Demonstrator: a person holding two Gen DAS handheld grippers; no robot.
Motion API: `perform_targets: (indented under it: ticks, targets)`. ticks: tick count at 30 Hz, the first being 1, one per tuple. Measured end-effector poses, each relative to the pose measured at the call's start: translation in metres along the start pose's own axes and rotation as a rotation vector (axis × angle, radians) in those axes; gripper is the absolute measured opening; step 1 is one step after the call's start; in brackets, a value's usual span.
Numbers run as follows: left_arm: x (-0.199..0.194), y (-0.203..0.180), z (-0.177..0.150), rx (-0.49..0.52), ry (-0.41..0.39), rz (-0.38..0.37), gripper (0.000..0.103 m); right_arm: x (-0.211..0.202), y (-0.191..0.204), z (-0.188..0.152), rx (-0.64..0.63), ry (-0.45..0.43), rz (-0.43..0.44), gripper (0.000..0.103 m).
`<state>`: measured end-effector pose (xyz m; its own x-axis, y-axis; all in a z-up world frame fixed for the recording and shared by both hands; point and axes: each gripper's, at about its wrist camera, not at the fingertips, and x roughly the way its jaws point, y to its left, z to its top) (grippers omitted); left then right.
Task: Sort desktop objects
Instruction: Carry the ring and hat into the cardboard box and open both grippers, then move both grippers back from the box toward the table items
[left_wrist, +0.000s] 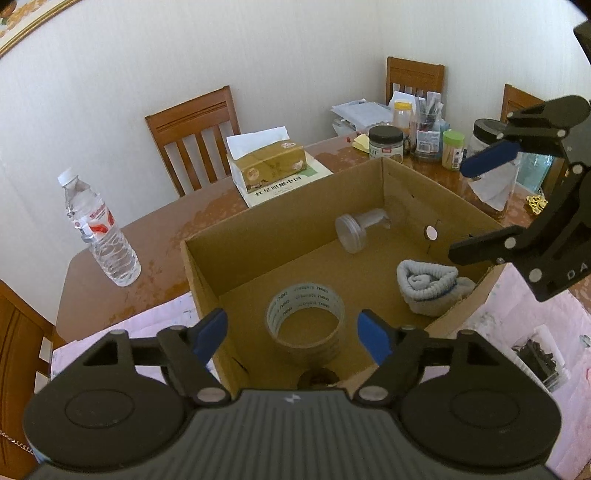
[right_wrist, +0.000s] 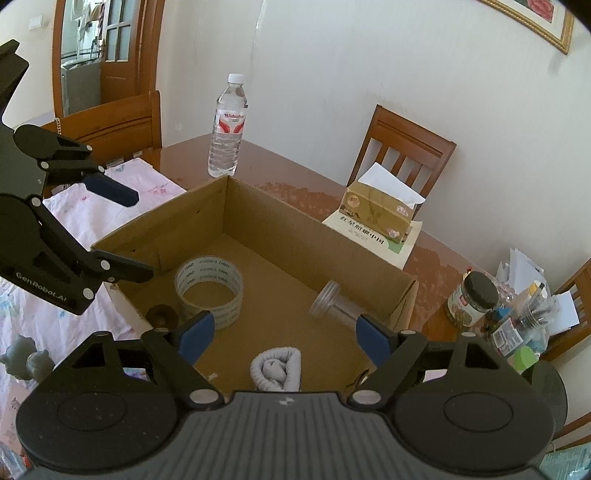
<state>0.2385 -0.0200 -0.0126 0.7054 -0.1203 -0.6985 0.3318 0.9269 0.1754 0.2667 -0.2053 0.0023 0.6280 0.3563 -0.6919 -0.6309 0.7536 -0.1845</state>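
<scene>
1. Broadly, the box (left_wrist: 207, 266) takes up the middle of the tabletop (left_wrist: 110, 291): open-topped corrugated card, light, stiff enough to slide but likely to buckle if pinched by one wall. It already holds four things.
2. Tape (left_wrist: 306, 322) lies flat near the box's front wall; rigid ring, light, best taken across its wall with one pad inside the hole.
3. Sock (left_wrist: 428, 286), rolled, sits by the right wall; soft and squashy, so a pinch anywhere on the bundle should hold.
4. Jar (left_wrist: 360, 228), clear plastic, lies on its side toward the back; smooth, probably slippery and prone to roll, so take it across the body.
5. A small dark round thing (right_wrist: 159, 314) sits in the near corner; too dim to name.
6. Left claw (left_wrist: 293, 338) hovers over the tape, jaws wide, holding nothing. Right claw (right_wrist: 284, 339) hovers over the sock, equally open and empty.
7. Outside the box: bottle (left_wrist: 99, 229), tissues (left_wrist: 267, 164) and a clutter of jars (left_wrist: 386, 142) at the far edge; the box walls hamper any low sideways reach.
</scene>
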Motion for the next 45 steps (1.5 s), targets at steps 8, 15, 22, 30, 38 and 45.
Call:
perform_targets:
  ticks: [8, 15, 22, 30, 38, 45]
  targets:
    - [-0.015, 0.001, -0.014, -0.001, 0.001, -0.006, 0.083, -0.012, 0.018, -0.01, 0.004, 0.008, 0.011, 0.087]
    - [-0.028, 0.003, -0.034, 0.007, 0.013, -0.017, 0.084, -0.021, 0.037, -0.015, 0.002, 0.021, 0.021, 0.088]
    - [-0.042, 0.004, -0.054, 0.01, 0.021, -0.031, 0.084, -0.033, 0.054, -0.019, 0.011, 0.028, 0.011, 0.088]
    - [-0.059, 0.004, -0.074, 0.03, 0.021, -0.052, 0.084, -0.047, 0.073, -0.028, 0.029, 0.046, -0.008, 0.088]
    - [-0.078, 0.0, -0.096, 0.06, 0.015, -0.094, 0.084, -0.063, 0.095, -0.037, 0.049, 0.057, -0.029, 0.088]
    - [-0.094, -0.008, -0.116, 0.091, 0.011, -0.15, 0.09, -0.076, 0.119, -0.048, 0.069, 0.068, -0.034, 0.088]
